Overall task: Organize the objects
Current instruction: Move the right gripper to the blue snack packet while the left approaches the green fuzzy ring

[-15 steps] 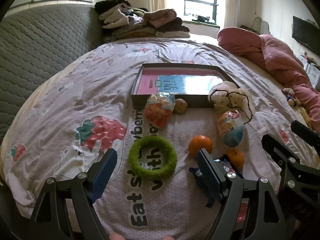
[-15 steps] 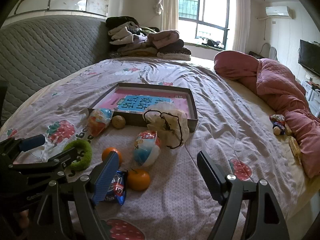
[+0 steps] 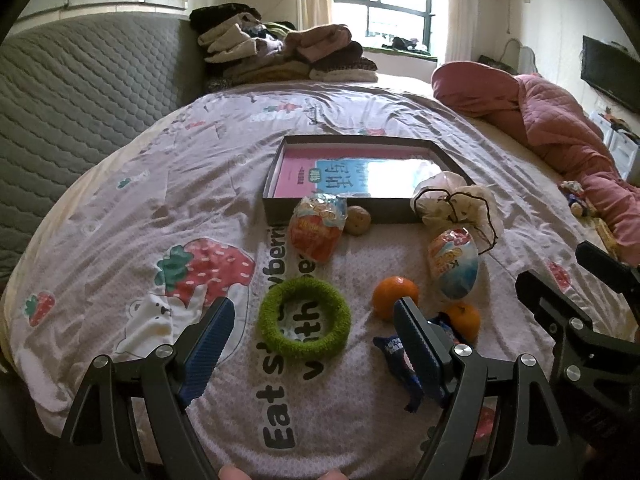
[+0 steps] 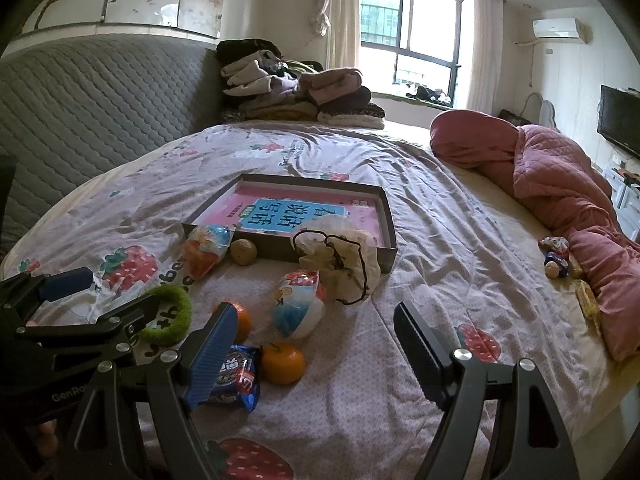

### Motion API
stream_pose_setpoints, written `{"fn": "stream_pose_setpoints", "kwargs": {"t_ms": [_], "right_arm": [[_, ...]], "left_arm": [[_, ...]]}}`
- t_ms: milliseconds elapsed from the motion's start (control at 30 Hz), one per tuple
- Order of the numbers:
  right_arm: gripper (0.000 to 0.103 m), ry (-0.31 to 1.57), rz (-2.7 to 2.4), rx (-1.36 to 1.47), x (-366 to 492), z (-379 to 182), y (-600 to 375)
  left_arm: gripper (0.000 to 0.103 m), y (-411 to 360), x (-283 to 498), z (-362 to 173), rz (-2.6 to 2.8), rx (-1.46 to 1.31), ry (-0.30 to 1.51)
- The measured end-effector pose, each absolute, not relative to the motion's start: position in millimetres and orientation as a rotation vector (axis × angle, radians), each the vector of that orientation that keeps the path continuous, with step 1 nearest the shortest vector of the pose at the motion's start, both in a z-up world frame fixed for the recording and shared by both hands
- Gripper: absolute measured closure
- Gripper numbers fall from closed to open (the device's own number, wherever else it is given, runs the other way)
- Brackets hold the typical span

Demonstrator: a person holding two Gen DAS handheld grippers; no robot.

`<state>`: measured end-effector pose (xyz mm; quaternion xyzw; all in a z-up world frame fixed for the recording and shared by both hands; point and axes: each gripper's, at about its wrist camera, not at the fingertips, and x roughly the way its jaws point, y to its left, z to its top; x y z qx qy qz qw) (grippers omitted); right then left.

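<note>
Hovered near the bed's edge, left gripper [image 3: 308,328] and right gripper [image 4: 312,336] both spread wide, holding nothing. Framed the green ring [image 3: 305,317] on the sheet, just short of the shallow box [image 3: 280,168] beyond. Probably approach stage; next, lowering and closing on the ring.

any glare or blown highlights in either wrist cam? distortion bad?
Left wrist: window blown out, glare washes the book in the box; strong fisheye bowing of the bed. Right wrist: window overexposed, book legible, dark vignette at the corners.
</note>
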<state>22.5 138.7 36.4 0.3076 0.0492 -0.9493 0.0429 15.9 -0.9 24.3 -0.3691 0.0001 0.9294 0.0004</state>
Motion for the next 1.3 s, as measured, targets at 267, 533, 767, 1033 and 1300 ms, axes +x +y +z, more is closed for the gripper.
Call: {"fn": "stream_pose_setpoints", "kwargs": {"t_ms": [267, 533, 767, 1033, 1300], "right_arm": [[0.024, 0.156, -2.871, 0.981, 23.1, 29.4, 137.8], [0.023, 0.149, -2.837, 1.027, 23.1, 19.4, 137.3], [0.024, 0.135, -2.798, 1.046, 27.2, 11.6, 135.0], [0.024, 0.161, -2.744, 1.072, 30.3, 0.7, 120.9], [0.024, 0.193, -2.708, 1.090, 30.7, -9.0, 108.5]], "left_arm": [[0.021, -1.0, 19.2, 17.0, 2.899, -1.204, 0.008], [0.021, -5.1, 19.1, 2.0, 2.881, -1.254, 0.026], [0.021, -10.8, 21.3, -5.5, 2.867, -1.281, 0.028], [0.021, -18.8, 18.7, -16.0, 2.857, -1.320, 0.020], [0.021, -28.5, 9.4, -23.3, 2.867, -1.330, 0.007]]}}
